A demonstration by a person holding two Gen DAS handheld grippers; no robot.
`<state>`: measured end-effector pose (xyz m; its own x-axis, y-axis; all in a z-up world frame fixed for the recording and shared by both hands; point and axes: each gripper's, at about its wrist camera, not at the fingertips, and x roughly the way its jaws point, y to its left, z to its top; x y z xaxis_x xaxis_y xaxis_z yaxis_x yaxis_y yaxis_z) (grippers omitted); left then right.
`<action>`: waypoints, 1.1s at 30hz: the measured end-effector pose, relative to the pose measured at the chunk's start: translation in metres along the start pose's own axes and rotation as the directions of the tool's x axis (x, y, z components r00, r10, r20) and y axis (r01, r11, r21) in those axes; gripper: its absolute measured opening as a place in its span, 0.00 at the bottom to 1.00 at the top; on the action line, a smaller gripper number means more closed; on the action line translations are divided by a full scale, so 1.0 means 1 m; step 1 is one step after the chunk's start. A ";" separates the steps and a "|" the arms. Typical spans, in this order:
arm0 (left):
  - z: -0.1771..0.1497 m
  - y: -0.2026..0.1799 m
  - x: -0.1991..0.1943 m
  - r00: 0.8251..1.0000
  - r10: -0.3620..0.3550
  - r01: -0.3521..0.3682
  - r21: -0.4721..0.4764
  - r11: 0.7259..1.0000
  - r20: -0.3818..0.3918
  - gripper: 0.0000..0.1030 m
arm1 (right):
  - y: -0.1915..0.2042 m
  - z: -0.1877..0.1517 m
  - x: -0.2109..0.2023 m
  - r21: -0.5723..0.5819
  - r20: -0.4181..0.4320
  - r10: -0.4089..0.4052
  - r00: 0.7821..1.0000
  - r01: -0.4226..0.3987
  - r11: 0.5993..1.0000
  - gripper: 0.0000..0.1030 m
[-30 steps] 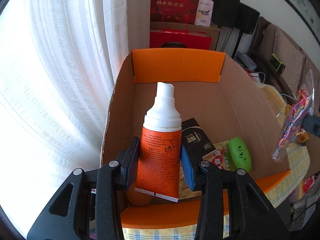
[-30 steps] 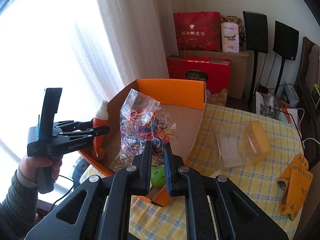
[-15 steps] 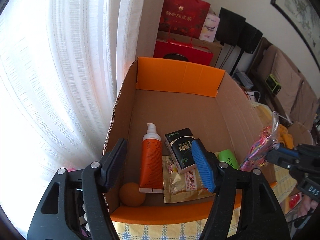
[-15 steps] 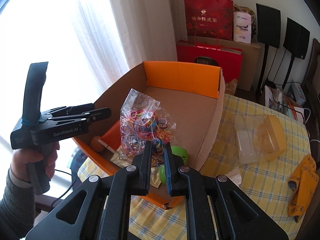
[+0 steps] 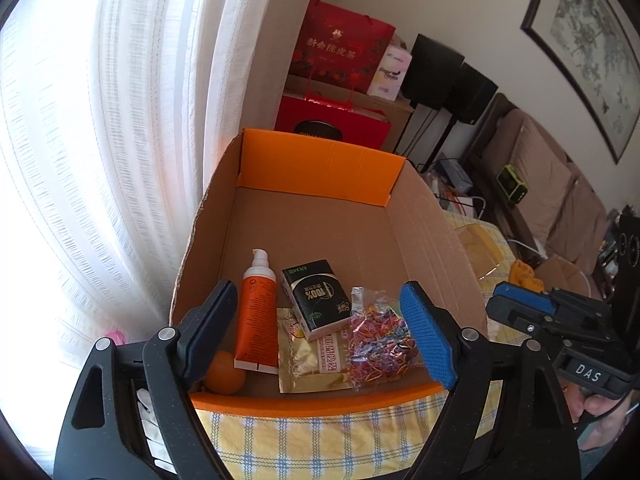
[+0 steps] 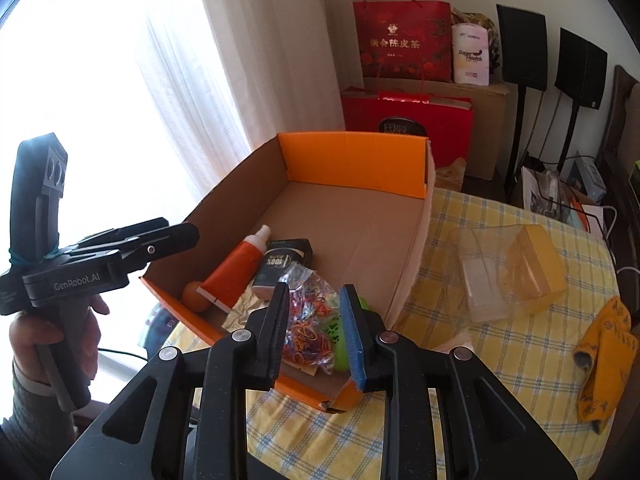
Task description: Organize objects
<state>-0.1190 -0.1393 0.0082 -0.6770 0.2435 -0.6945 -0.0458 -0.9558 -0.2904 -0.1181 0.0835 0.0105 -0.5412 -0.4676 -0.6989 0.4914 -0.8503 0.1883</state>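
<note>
Opening, both claws [image 5: 320, 336] [image 6: 316, 328] empty above the rubber-band bag [image 5: 378, 346].

Left wrist view is looking down and forward over the near orange rim into the cardboard box [image 5: 420, 240], sitting close above it. Right wrist view is facing the same box [image 6: 352, 224] from its near right corner, angled down, taking in more tablecloth [image 6: 500, 360] at right. Both are sharing the box interior (each also catching the other gripper).
</note>
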 end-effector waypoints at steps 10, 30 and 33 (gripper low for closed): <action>-0.009 -0.027 0.002 0.996 -0.085 0.085 0.018 0.996 -0.007 1.00 | -0.038 -0.002 -0.039 0.046 0.059 -0.117 0.991 0.114 0.992 0.67; -0.034 -0.091 0.012 0.984 -0.168 0.174 0.121 0.977 -0.062 1.00 | -0.100 -0.050 -0.016 0.123 -0.016 -0.167 0.986 0.167 0.978 0.60; -0.036 -0.094 0.013 0.982 -0.175 0.183 0.124 0.975 -0.073 1.00 | -0.104 -0.055 -0.004 0.131 -0.033 -0.135 0.990 0.138 0.982 0.53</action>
<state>-0.0970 -0.0404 0.0022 -0.6034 0.4185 -0.6788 -0.2599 -0.9079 -0.3288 -0.1296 0.1867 -0.0441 -0.5797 -0.3402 -0.7404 0.3183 -0.9310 0.1786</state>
